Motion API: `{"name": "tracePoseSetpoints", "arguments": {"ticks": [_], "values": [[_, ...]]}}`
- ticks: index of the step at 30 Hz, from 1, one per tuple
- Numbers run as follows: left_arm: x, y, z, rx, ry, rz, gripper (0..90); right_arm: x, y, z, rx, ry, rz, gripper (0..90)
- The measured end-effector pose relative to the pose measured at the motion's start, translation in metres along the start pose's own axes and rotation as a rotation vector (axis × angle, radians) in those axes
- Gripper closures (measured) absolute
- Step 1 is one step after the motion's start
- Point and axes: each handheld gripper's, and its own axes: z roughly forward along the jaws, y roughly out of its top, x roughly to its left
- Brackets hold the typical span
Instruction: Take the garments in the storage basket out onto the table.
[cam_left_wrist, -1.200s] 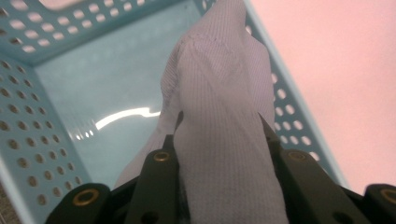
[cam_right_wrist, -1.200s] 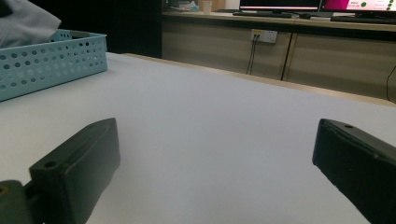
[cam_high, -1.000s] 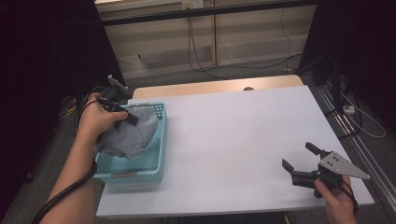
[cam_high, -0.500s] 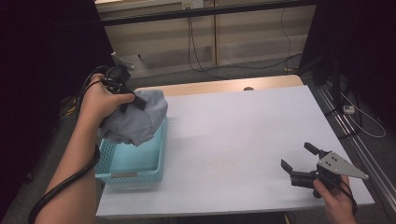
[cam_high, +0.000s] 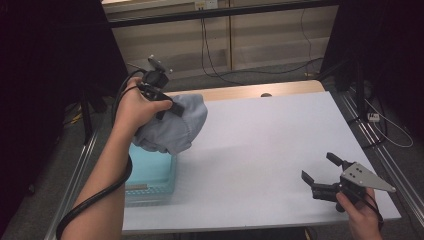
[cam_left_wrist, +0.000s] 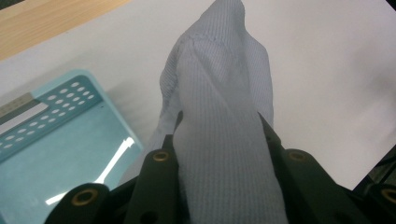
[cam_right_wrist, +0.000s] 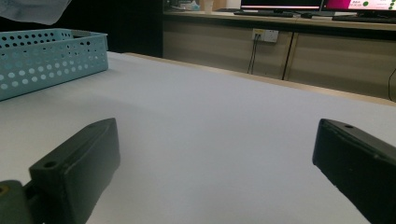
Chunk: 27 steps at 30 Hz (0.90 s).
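A pale grey-blue knitted cloth (cam_high: 172, 127) hangs bunched in the air above the right rim of a light blue perforated basket (cam_high: 150, 175). My left gripper (cam_high: 167, 107) is shut on the cloth; in the left gripper view the ribbed cloth (cam_left_wrist: 224, 135) fills the gap between the black jaws, with the basket (cam_left_wrist: 60, 140) below at the left. My right gripper (cam_high: 320, 172) rests low over the table's near right corner, jaws wide apart with nothing between them (cam_right_wrist: 215, 154).
The white table top (cam_high: 280, 135) stretches between the basket and the right gripper. A wooden strip (cam_high: 240, 91) runs along its far edge. The basket (cam_right_wrist: 46, 56) sits at the table's left side; cables and a dark floor lie beyond.
The left gripper has lifted the cloth out of the basket and carried it up and to the right, over the basket's rim. The right gripper has stayed put.
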Motion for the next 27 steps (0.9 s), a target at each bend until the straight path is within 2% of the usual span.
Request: {"name": "tracePoseSetpoints", "arguments": {"ticks": [1,4,10,23,27], "values": [[-0.005,0.001,0.004,-0.01,-0.004,0.015,69.9,0.0,0.0,0.0,0.0,0.002,0.0,0.4],[-0.012,0.001,0.011,-0.024,-0.021,0.016,69.9,0.001,0.0,0.001,-0.001,0.004,-0.002,0.4],[-0.023,0.002,0.025,-0.025,-0.051,0.045,69.6,0.002,0.0,0.001,0.004,0.007,-0.006,0.5],[-0.04,-0.002,0.061,-0.019,-0.11,0.08,69.1,0.002,-0.001,0.002,0.007,0.011,-0.011,0.4],[-0.043,-0.004,0.072,-0.028,-0.124,0.076,68.9,0.003,-0.001,0.002,0.007,0.014,-0.01,0.4]]}}
